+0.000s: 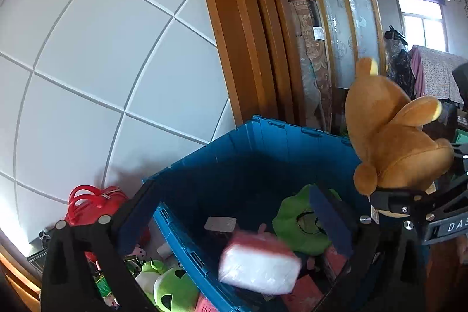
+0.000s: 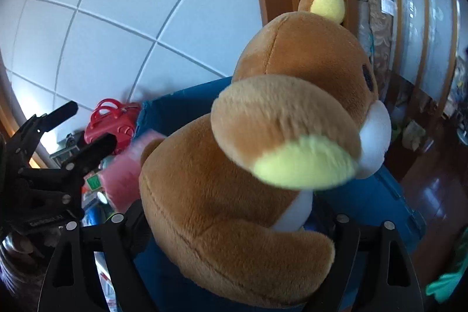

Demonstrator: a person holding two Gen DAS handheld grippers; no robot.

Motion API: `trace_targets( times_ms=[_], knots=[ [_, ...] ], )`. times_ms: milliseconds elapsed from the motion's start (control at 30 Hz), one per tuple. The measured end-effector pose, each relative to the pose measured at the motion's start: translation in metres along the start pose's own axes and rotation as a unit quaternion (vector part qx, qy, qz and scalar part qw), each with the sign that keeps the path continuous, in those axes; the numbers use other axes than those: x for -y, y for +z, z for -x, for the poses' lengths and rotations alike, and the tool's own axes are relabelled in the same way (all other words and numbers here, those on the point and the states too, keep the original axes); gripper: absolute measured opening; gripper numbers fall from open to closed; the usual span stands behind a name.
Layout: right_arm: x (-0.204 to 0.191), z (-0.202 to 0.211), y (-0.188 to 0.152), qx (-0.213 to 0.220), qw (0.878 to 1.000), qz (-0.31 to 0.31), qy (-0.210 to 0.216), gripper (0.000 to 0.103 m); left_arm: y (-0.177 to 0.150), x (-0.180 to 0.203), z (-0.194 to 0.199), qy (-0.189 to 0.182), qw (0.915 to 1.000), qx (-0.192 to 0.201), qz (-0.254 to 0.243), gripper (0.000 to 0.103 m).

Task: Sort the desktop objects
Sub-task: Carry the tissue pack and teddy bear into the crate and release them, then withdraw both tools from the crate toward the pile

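A brown plush bear with yellow ear linings fills the right wrist view, held between the jaws of my right gripper. In the left wrist view the bear hangs above the right rim of a blue bin, with the right gripper shut on its base. My left gripper is open over the bin. A blurred pink and white pack is in mid-air just below the open left gripper. A green plush lies in the bin.
A red handbag stands left of the bin by the white tiled wall. Green frog plush toys and small items lie outside the bin's left wall. A wooden door frame rises behind the bin. Dark wooden floor lies at right.
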State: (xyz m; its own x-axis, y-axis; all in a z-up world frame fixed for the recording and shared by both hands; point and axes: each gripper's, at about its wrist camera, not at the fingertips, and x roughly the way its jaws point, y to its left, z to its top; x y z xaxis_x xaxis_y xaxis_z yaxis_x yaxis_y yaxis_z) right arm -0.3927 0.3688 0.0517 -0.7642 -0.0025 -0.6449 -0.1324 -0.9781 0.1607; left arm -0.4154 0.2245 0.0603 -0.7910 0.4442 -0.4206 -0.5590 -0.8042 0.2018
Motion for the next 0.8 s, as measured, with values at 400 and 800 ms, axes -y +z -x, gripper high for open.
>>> trace_targets(
  times_ms=[400, 800],
  knots=[
    [0.021, 0.035, 0.007, 0.063, 0.998, 0.028, -0.002, 0.102, -0.016, 0.013, 0.008, 0.048, 0.9988, -0.012, 0.005, 0.103],
    [-0.013, 0.074, -0.039, 0.193, 0.980, 0.041, -0.007, 0.102, -0.059, -0.026, 0.056, 0.149, 0.9873, 0.016, 0.052, 0.103]
  ],
)
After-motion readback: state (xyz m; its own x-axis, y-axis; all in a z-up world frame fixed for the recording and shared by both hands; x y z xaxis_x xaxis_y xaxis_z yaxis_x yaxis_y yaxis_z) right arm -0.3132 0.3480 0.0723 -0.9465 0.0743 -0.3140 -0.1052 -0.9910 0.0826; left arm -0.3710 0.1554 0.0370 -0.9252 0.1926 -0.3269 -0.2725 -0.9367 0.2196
